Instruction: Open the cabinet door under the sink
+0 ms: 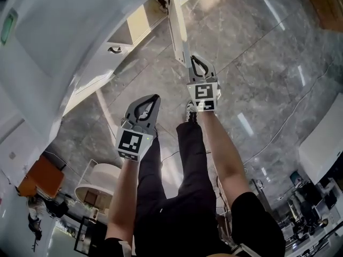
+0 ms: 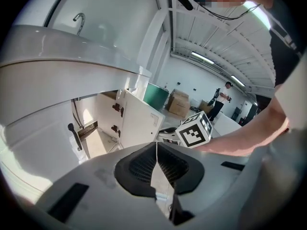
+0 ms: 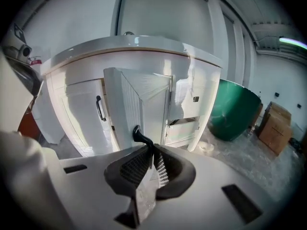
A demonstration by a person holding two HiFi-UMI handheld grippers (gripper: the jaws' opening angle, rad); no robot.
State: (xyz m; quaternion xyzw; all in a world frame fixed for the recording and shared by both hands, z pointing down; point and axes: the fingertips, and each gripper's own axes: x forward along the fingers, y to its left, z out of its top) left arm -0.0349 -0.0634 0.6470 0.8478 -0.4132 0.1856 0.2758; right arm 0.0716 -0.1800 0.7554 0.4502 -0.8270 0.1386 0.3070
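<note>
Right gripper (image 3: 153, 158) clamped on door handle (image 3: 138, 134).

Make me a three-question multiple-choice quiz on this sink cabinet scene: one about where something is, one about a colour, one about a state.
1. In the right gripper view, where does the green tub stand relative to the sink cabinet?
A) to its right
B) to its left
C) on top of it

2. What colour is the shut door's handle?
A) gold
B) black
C) red

3. What state is the right tool in?
A) jaws wide apart, empty
B) holding a cup
C) shut on the open door's handle

Answers:
1 A: the tub sits on the floor to the right of the cabinet.
2 B: the handle is a dark black bar against the white door.
3 C: the jaws are together, and the black handle sticks out from between their tips.
</note>
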